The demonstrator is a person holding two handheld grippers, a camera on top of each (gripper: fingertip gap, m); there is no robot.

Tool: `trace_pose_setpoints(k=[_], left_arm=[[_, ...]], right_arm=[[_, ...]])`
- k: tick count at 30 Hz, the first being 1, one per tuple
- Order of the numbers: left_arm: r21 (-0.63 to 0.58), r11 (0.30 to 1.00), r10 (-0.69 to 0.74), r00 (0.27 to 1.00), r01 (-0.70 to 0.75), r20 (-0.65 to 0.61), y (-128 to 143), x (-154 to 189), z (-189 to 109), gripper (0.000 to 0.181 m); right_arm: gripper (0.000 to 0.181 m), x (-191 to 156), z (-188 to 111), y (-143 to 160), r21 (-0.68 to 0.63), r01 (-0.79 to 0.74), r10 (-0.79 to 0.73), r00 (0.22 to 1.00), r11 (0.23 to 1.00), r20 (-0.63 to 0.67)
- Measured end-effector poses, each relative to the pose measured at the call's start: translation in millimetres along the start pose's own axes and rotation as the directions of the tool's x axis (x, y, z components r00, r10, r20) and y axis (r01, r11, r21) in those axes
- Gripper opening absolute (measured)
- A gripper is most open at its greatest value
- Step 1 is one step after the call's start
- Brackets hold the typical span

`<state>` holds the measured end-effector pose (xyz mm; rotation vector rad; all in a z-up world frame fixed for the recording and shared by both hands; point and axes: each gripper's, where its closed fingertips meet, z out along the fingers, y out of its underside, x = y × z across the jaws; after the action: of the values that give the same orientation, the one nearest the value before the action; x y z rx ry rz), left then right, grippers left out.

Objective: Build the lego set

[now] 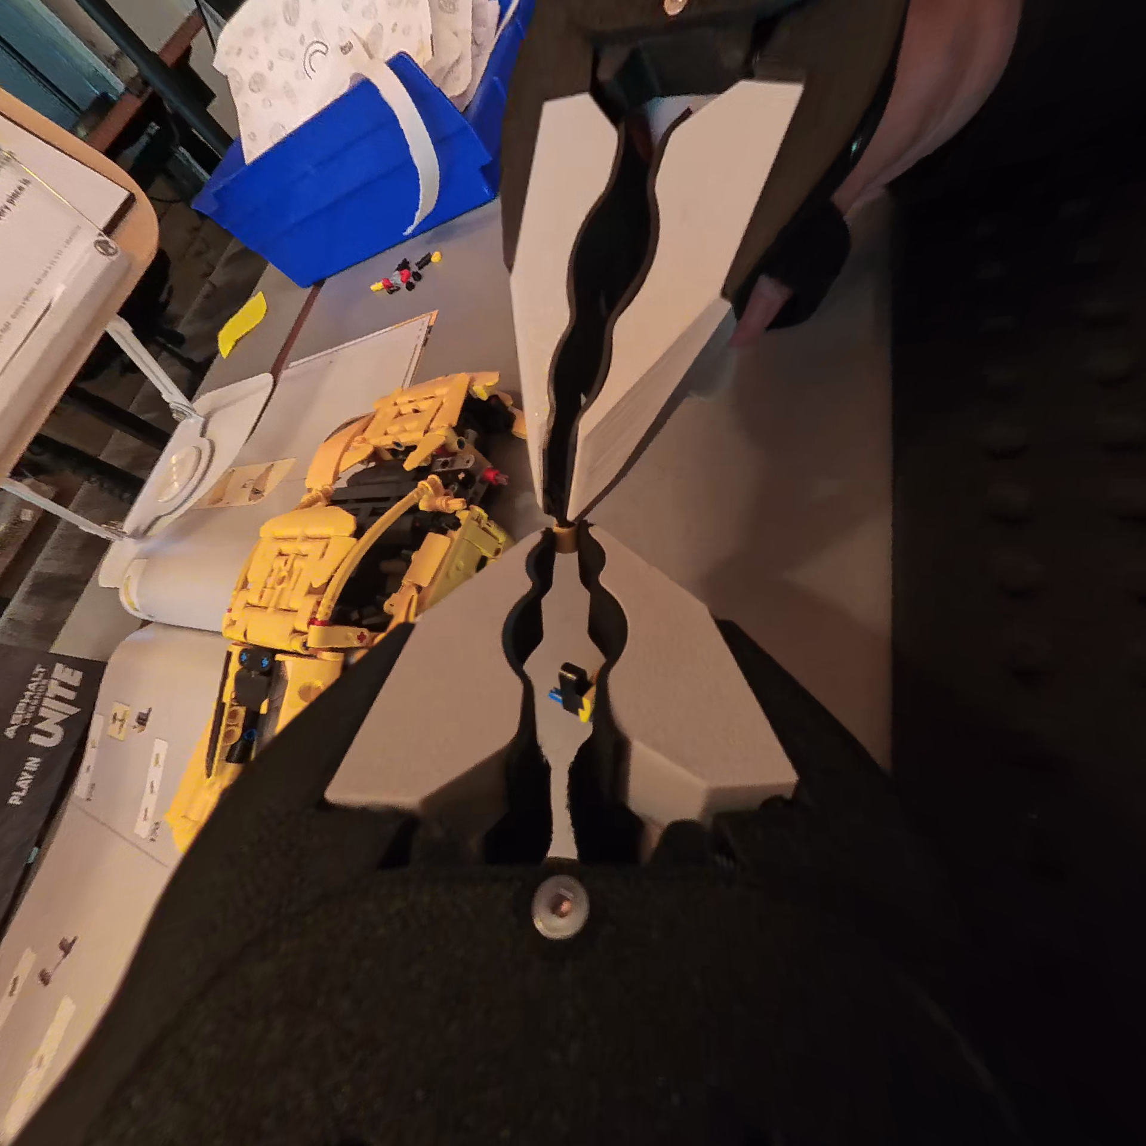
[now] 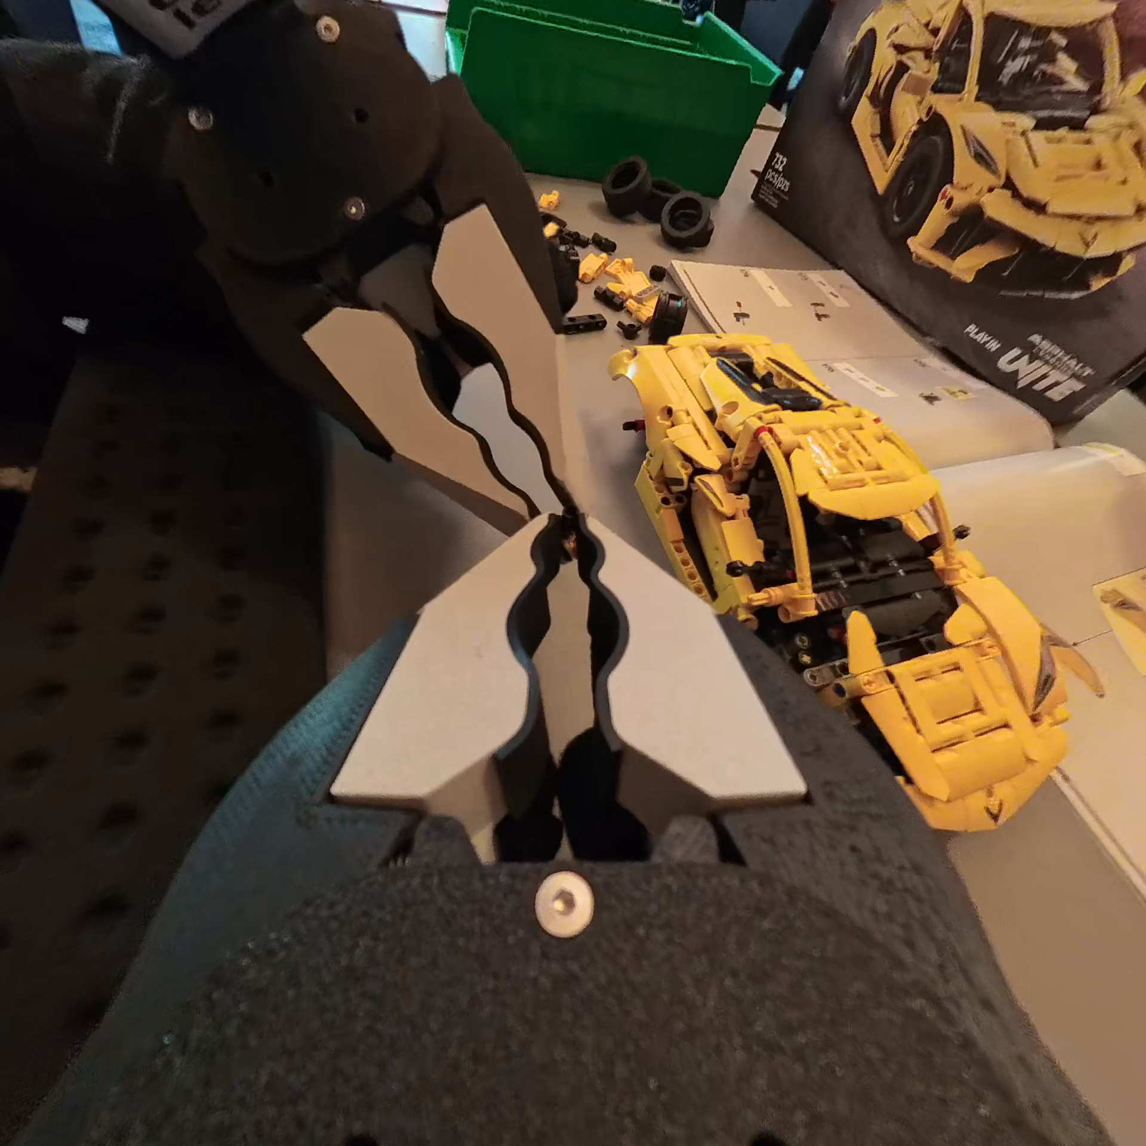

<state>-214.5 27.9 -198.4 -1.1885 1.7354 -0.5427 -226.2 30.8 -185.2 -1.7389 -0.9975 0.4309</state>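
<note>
Both grippers met tip to tip above the table. Left gripper (image 1: 561, 539) pinched a tan bush (image 1: 564, 534); right gripper (image 2: 567, 536) clamped a small dark pin (image 2: 567, 524). Car (image 2: 825, 558) lay just beside. Best mating — keep axes collinear, push straight.

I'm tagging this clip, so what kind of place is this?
Probably a workshop or lab table set up for model building: blue plastic storage bin, green plastic storage bin, and a half-built yellow brick car lying on open instruction pages.

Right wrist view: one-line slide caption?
Right gripper and left gripper meet tip to tip over a small piece, beside the yellow lego car.
</note>
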Motion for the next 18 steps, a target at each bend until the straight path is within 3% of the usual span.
trace_pose_setpoints(k=[11,18], left_arm=[[0.027,0.999,-0.032,0.999,0.033,-0.024,-2.8,1.1,-1.3,0.006],[0.101,0.990,-0.094,0.995,0.098,-0.046,-12.5,-1.9,-6.5,0.006]], right_arm=[[0.004,0.6,-6.3,4.6,0.006,-0.055,0.054,0.997,0.998,0.046],[0.003,2.1,-11.3,-6.3,0.084,-0.119,0.114,0.991,0.989,0.067]])
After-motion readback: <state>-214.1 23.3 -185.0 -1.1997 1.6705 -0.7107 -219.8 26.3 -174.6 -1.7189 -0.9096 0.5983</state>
